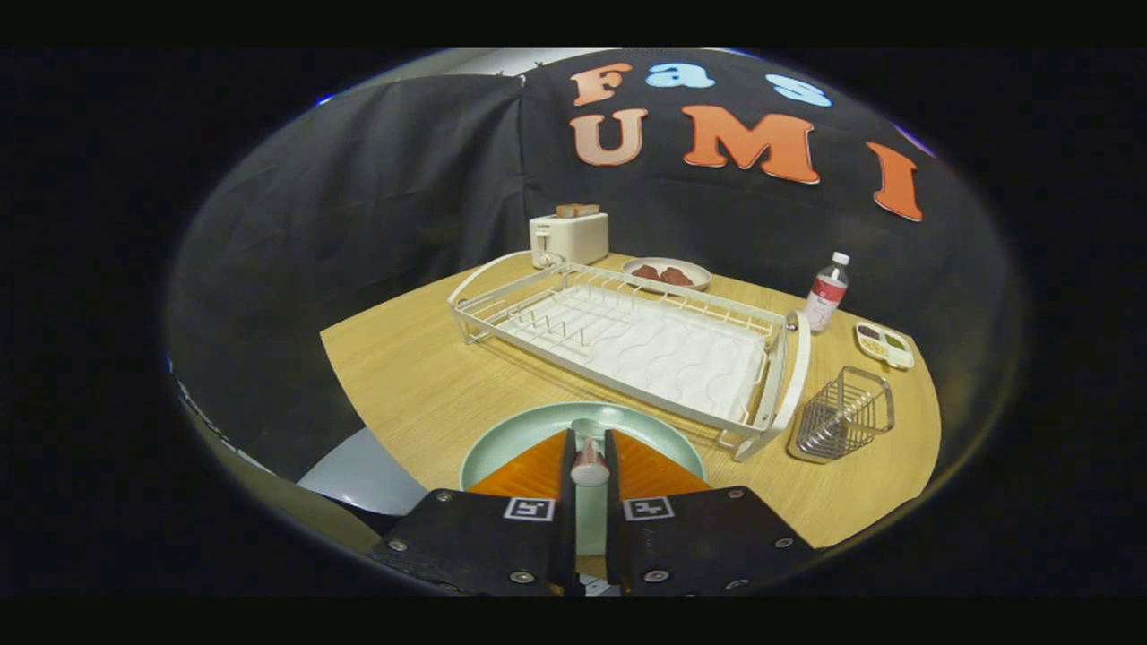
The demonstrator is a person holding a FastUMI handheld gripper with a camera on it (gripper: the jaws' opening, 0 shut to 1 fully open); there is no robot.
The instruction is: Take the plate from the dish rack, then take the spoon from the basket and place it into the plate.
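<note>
We see the hand-held gripper (589, 466) closed narrowly on the spoon (589, 455) over the plate (582, 428).

Going by size: the worktop (421, 376) spreads ahead of us; on it, beyond the fingers, the white dish rack (627, 345) stands with no dishes in it; directly under and just ahead of the fingers lies the pale green plate; farther off behind the rack sit a toaster (568, 236) and a dish of food (668, 273); ahead and to the right of the fingers is the wire basket (844, 416), with a bottle (826, 292) and a small tray (884, 345) beyond it; smallest, the spoon is pinched upright between both fingers, its bowl above the plate.
</note>
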